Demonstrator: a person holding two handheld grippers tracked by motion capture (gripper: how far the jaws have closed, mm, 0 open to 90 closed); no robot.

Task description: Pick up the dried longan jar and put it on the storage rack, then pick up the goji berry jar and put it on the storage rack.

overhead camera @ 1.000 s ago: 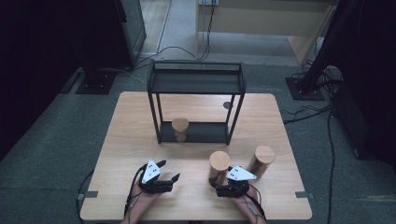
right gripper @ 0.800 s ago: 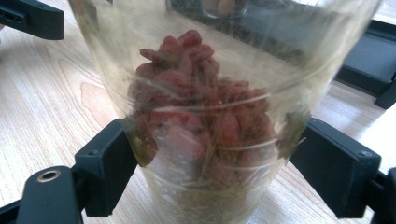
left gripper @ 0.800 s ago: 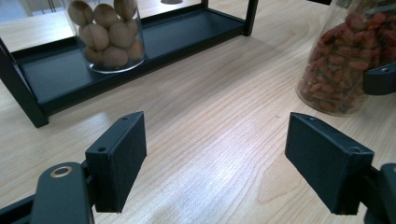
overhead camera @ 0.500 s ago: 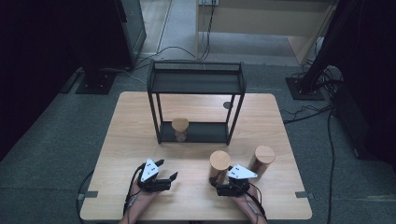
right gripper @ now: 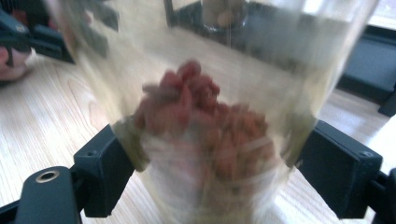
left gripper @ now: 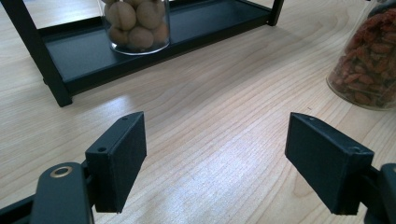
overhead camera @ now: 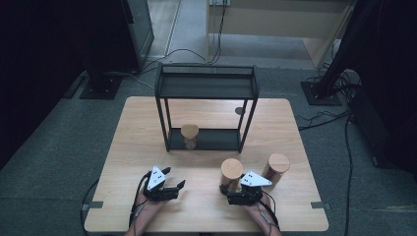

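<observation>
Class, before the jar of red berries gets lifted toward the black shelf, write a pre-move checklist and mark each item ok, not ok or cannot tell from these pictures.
1. Right gripper has the jar of red berries between its jaws, pads against the glass: ok.
2. Jar's wooden lid is on: ok.
3. Grip is firm enough to lift: cannot tell; the right gripper view is blurred.
4. Left gripper is open, holds nothing and sits apart from the jar: ok.
5. Lower tray of the black shelf has free room beside the jar of nuts: ok.
6. Second lidded jar stands close beside the held one; clearance: cannot tell.
</observation>
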